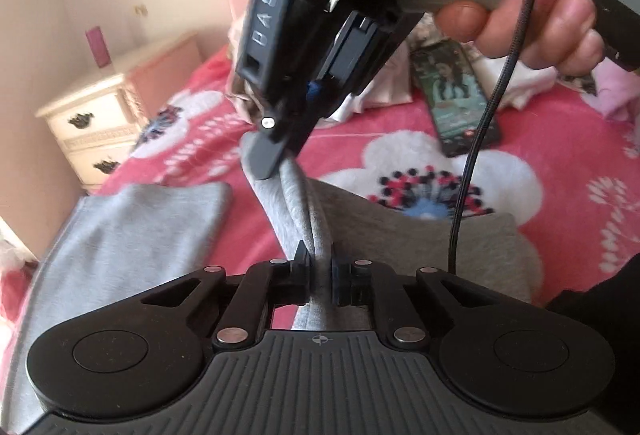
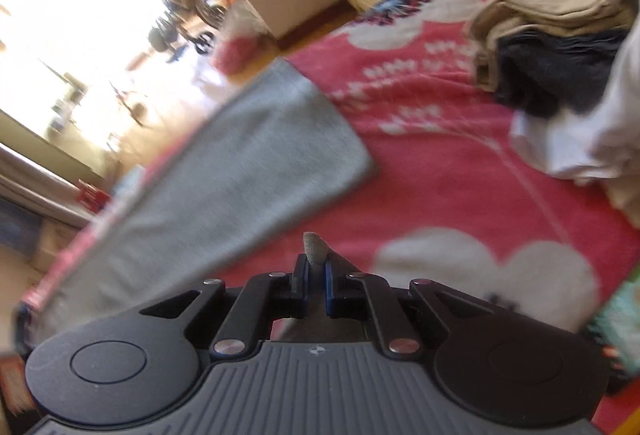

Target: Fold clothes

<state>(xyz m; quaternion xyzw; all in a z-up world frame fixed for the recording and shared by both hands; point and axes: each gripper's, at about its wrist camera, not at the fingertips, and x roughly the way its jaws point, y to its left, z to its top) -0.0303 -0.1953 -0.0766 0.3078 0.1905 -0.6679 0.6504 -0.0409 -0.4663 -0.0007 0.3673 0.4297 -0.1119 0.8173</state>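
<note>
A grey garment lies on a pink flowered blanket, one flat part spread toward the left. My left gripper is shut on a raised fold of this garment. The same fold runs up to my right gripper, held by a hand just ahead and also clamped on it. In the right wrist view my right gripper is shut on a small tuft of the grey garment. The flat grey part stretches away to the left over the blanket.
A phone with a lit screen lies on the blanket beyond the grippers. A black cable hangs from the right gripper. Folded clothes and a white cloth sit at the right. A cream nightstand stands beside the bed.
</note>
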